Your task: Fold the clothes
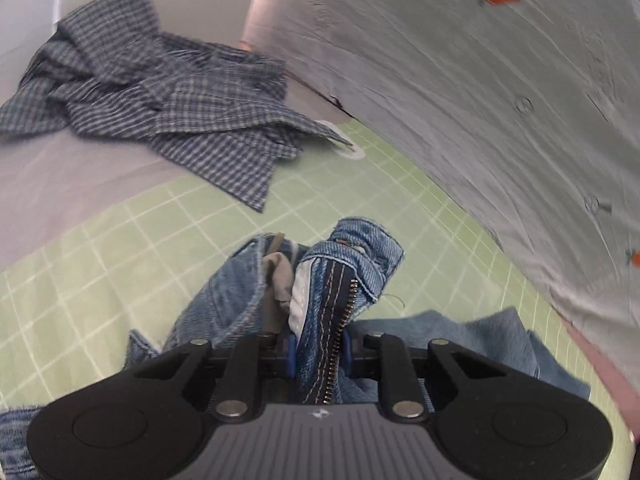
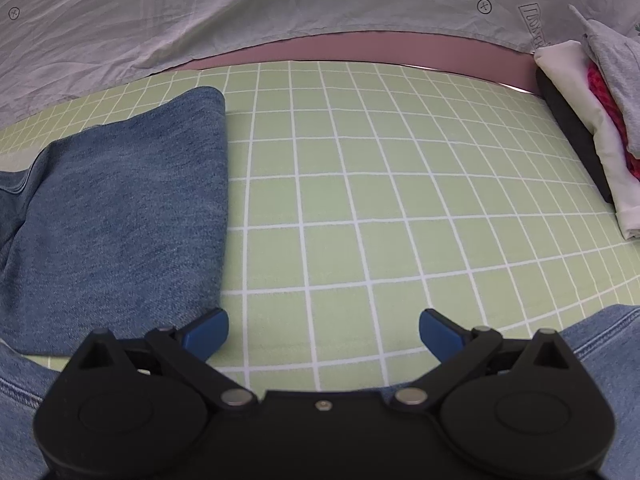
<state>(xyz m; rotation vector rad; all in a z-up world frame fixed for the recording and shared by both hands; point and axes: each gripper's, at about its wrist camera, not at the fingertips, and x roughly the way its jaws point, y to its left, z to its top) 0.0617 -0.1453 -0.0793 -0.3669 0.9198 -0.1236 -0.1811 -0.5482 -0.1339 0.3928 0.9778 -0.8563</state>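
Blue jeans lie bunched on the green grid mat in the left wrist view, with the zipper fly and waistband turned up. My left gripper is shut on the jeans at the zipper fly, its blue pads pressing both sides of the denim. In the right wrist view a folded leg of the jeans lies flat at the left on the mat. My right gripper hovers open over bare mat, its left fingertip by the denim's edge, nothing between the pads.
A crumpled blue checked shirt lies at the back left. A pale sheet with carrot prints covers the far side. A stack of folded clothes, white, red and grey, sits at the right edge. More denim shows at the lower right.
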